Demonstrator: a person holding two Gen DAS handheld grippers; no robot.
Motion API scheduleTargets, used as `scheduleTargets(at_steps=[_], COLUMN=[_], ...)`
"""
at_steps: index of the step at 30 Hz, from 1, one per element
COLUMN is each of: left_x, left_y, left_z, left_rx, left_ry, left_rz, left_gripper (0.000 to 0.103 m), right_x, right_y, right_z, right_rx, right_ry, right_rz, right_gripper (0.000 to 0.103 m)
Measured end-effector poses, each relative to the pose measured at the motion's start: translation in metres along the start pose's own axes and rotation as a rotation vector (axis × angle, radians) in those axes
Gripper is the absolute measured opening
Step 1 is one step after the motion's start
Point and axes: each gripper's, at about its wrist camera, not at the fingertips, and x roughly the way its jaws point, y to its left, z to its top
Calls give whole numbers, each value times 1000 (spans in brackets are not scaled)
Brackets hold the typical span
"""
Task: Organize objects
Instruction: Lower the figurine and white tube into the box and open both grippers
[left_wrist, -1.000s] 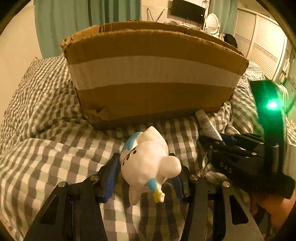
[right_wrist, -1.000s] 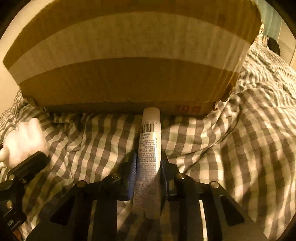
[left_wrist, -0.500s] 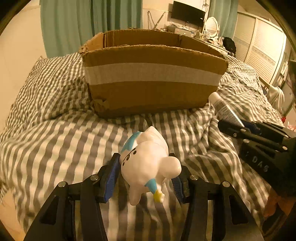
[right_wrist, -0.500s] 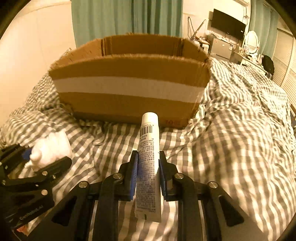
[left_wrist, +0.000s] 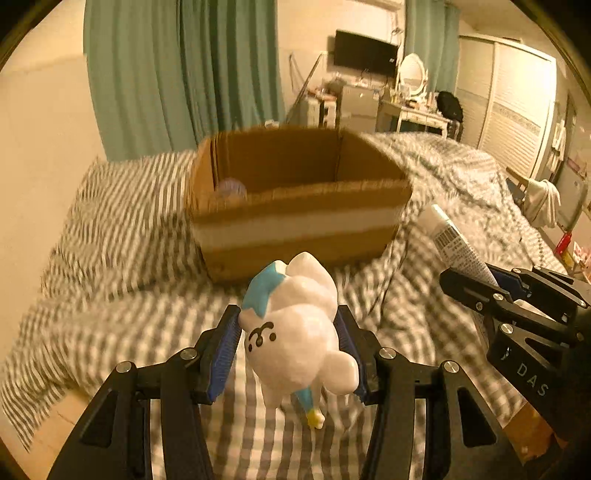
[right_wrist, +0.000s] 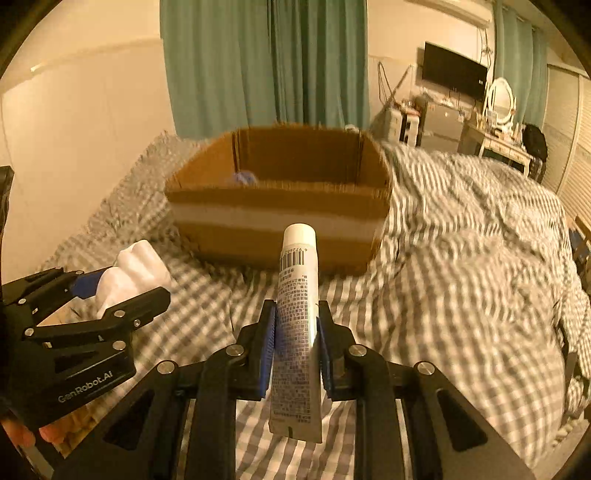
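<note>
White and glossy, with blue patches, the little figurine sits clamped between the blue pads of the left gripper, lifted clear of the checked bedspread and sticking out past the fingertips toward the cardboard box. Just to its right, the right gripper is closed tight on a white tube, gripping it around the middle so the capped end points at the box and the crimped end hangs back toward the handle. Both loads hang in the air in front of the box's near wall, close to it but not over the opening. Something small and pale purple lies inside the box, in its left corner.
</note>
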Motion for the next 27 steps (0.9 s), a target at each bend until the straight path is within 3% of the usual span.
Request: scheduleTargets(at_steps=[9, 14, 18, 21, 24, 27], left_x=[-17, -3, 30, 79, 130, 185], left_y=[15, 26, 31, 38, 45, 48], left_z=[99, 170, 212, 228, 227, 214], left_rx=[-6, -21, -51, -63, -83, -83], left_ry=[-103, -180, -200, -158, -70, 47], left_rz=[-49, 9, 26, 55, 13, 24], left_gripper=[53, 53, 53, 53, 53, 53], right_x=[-31, -16, 8, 33, 79, 138], right_y=[-14, -22, -31, -39, -45, -54], right_z=[89, 162, 216, 234, 234, 225], right_rx=[1, -18, -19, -28, -19, 14], right_ry=[-126, -188, -230, -257, -206, -109], right_rz=[126, 158, 185, 182, 187, 182], right_gripper=[20, 20, 20, 20, 20, 20])
